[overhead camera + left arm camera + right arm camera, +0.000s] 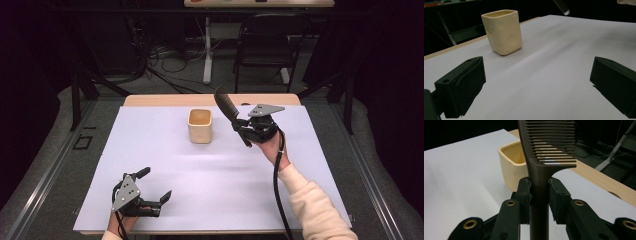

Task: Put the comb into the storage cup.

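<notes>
A dark brown comb [544, 157] is clamped by its handle between the jaws of my right gripper [539, 195], teeth end up. In the high view the right gripper [243, 131] holds the comb [227, 107] tilted above the table, just right of a cream square cup [200, 125]. The cup [503, 31] stands upright on the white table cover [210, 175] and looks empty. My left gripper [157, 186] rests near the front left edge, jaws wide apart with nothing between them; its black pads [464, 83] frame the cup from a distance.
The table's wooden far edge [210, 100] borders the white cover. Beyond it stand a black chair [265, 45], a white table leg [207, 50] and loose cables on the floor. The right gripper's cable [277, 195] trails toward the front edge.
</notes>
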The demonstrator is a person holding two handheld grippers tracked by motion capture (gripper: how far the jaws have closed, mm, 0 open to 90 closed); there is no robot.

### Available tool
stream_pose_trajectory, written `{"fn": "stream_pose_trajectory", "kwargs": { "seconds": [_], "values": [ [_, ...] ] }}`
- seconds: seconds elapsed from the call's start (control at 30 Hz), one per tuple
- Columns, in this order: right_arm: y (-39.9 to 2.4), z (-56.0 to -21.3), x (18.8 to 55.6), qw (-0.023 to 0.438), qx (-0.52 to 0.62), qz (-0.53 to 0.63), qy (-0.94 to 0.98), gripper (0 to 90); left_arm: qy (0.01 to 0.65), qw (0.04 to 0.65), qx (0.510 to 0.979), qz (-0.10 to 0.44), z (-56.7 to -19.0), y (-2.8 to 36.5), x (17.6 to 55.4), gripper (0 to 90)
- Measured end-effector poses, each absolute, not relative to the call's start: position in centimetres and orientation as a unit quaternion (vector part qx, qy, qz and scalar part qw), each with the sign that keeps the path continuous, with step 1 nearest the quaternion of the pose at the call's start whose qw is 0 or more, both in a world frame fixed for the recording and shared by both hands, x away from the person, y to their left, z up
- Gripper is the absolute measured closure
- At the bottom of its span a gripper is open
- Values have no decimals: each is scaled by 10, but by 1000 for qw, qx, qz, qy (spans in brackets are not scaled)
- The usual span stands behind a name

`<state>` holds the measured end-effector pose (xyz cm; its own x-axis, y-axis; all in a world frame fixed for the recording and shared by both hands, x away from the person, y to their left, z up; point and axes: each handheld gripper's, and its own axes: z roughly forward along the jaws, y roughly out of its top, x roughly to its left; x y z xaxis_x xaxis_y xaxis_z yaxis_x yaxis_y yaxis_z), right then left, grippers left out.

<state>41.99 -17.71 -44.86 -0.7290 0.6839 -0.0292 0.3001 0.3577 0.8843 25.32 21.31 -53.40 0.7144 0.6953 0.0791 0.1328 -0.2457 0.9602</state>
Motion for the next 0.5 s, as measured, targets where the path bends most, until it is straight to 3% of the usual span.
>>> {"fn": "stream_pose_trajectory", "kwargs": {
  "seconds": [0.5],
  "values": [
    [-169,-444,432,206,304,487,793,721,277,547,747,256,-534,213,254,2]
  ]
}}
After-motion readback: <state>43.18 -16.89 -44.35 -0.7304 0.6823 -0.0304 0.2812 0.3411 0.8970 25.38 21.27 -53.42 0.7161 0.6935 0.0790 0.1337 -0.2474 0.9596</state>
